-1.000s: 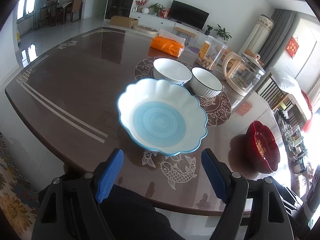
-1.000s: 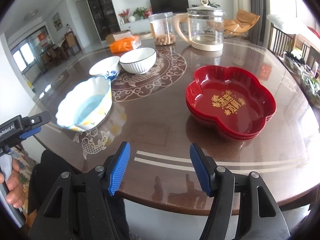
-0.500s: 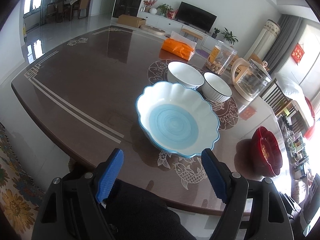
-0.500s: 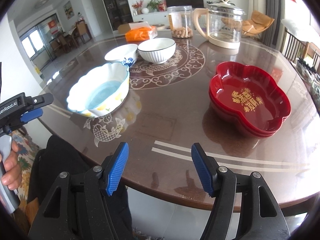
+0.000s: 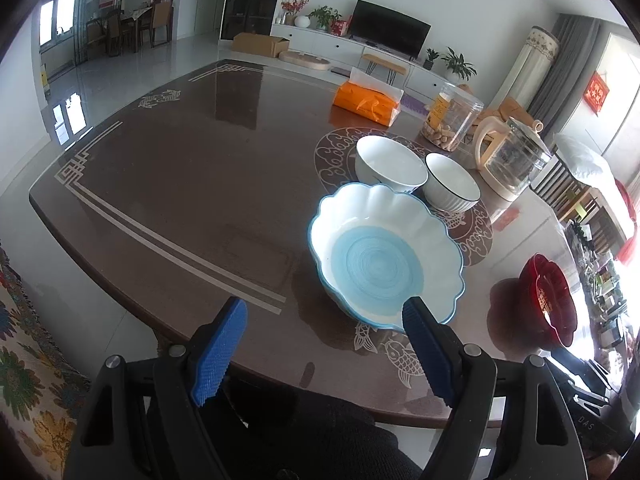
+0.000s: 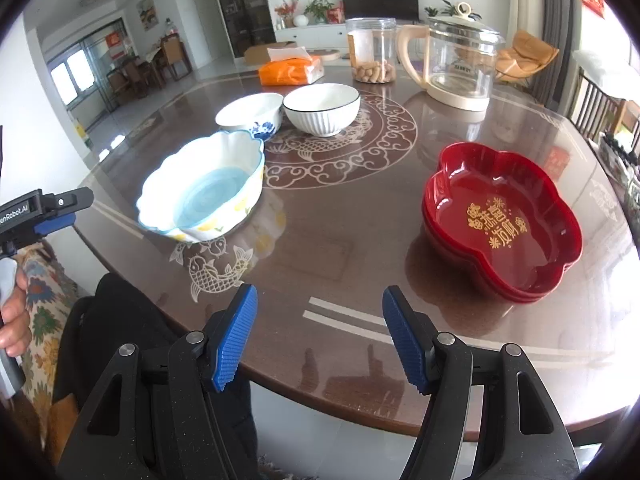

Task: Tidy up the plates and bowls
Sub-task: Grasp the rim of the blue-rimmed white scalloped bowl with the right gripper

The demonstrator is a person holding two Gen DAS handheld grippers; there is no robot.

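A scalloped white bowl with a blue centre point(image 5: 384, 256) point(image 6: 208, 192) sits near the table's front edge. Behind it stand a white bowl with a blue flower point(image 5: 390, 164) point(image 6: 250, 114) and a ribbed white bowl with a dark rim point(image 5: 452, 188) point(image 6: 322, 108). A stack of red flower-shaped plates point(image 6: 500, 220) point(image 5: 548, 300) lies to the right. My left gripper point(image 5: 324, 312) point(image 6: 44, 212) hangs open, off the table edge and left of the scalloped bowl, apart from it. Over the front edge my right gripper point(image 6: 320, 294) is open and holds nothing.
At the back of the brown table point(image 6: 340, 248) stand an orange tissue pack point(image 6: 290, 70), a clear jar of snacks point(image 6: 372, 56) and a glass kettle point(image 6: 456, 64). A person's dark-clad lap point(image 5: 304, 432) lies below the grippers, and a hand point(image 6: 12, 312) holds the left gripper.
The left gripper has drifted left, so the scalloped bowl now sits toward its right finger. The right gripper has rolled a little and stayed in place.
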